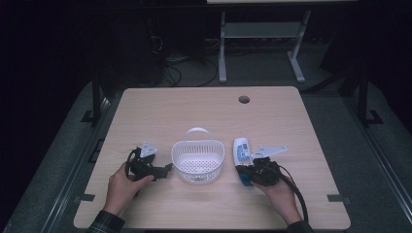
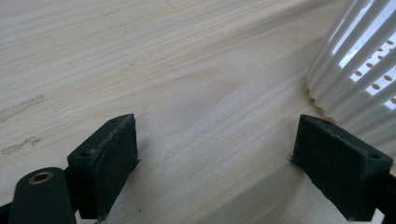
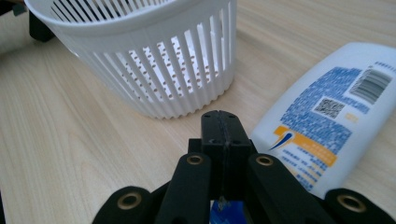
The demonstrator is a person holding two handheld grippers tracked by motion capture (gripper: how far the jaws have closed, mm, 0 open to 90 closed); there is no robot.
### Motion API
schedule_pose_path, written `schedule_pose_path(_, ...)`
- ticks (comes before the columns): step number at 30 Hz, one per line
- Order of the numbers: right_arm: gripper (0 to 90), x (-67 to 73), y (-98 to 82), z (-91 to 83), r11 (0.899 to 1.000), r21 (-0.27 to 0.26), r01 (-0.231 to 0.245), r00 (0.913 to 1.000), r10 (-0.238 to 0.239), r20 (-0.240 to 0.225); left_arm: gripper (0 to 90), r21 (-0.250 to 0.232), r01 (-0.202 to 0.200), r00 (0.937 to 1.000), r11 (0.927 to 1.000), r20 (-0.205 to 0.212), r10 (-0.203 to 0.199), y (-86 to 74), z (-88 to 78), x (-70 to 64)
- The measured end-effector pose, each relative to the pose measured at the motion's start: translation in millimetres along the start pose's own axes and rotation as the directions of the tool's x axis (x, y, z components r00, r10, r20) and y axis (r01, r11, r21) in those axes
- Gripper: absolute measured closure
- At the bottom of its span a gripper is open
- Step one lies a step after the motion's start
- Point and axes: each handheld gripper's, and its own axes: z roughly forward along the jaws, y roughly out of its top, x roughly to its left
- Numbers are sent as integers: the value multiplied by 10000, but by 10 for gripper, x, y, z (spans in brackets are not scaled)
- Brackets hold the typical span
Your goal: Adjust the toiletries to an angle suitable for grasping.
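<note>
Bottle [image 1: 241, 150] lies flat on the counter [image 1: 291, 121] just right of our white basket [image 1: 198, 162], label up, easy to reach. Our right tool [image 3: 219, 121] sits beside it, jaws closed on nothing; our left tool [image 2: 215, 154] waits open by the basket, likely to steady it.

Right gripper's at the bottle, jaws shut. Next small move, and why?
Probably open the right gripper: its jaws are pressed together with nothing between them, beside the white bottle lying flat by the basket. Open jaws could then straddle the bottle.
</note>
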Motion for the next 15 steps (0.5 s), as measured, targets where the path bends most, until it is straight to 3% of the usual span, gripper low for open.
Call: schedule_pose_path(15, 895, 42, -95, 121, 9972, 728, 168, 9999, -169, 4, 130, 2, -7, 10000, 10000, -2, 7, 0, 0, 0)
